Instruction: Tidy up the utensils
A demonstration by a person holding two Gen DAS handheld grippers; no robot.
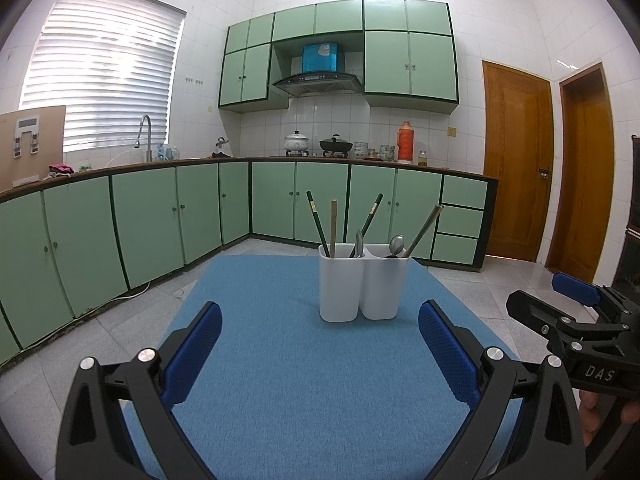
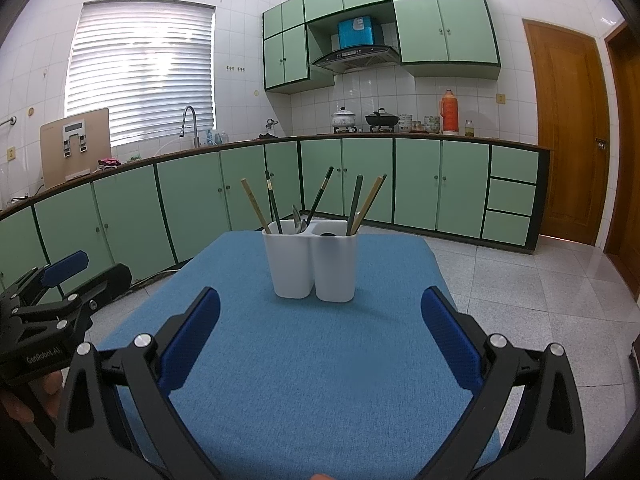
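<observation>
A white two-compartment utensil holder [image 1: 363,282] stands upright on the blue table mat [image 1: 288,360]; it also shows in the right wrist view [image 2: 314,266]. Chopsticks [image 1: 320,224] and spoons [image 1: 397,246] stick up out of both compartments. In the right wrist view, chopsticks [image 2: 274,206] lean out of both sides too. My left gripper [image 1: 320,320] is open and empty, well short of the holder. My right gripper [image 2: 320,312] is open and empty, also short of the holder. Each gripper shows at the edge of the other's view: the right one [image 1: 576,304] and the left one [image 2: 66,276].
The mat [image 2: 312,360] covers a small table with tiled floor [image 2: 520,280] around it. Green kitchen cabinets [image 1: 160,216] and a counter with pots run along the back. Wooden doors [image 1: 516,160] stand at the right.
</observation>
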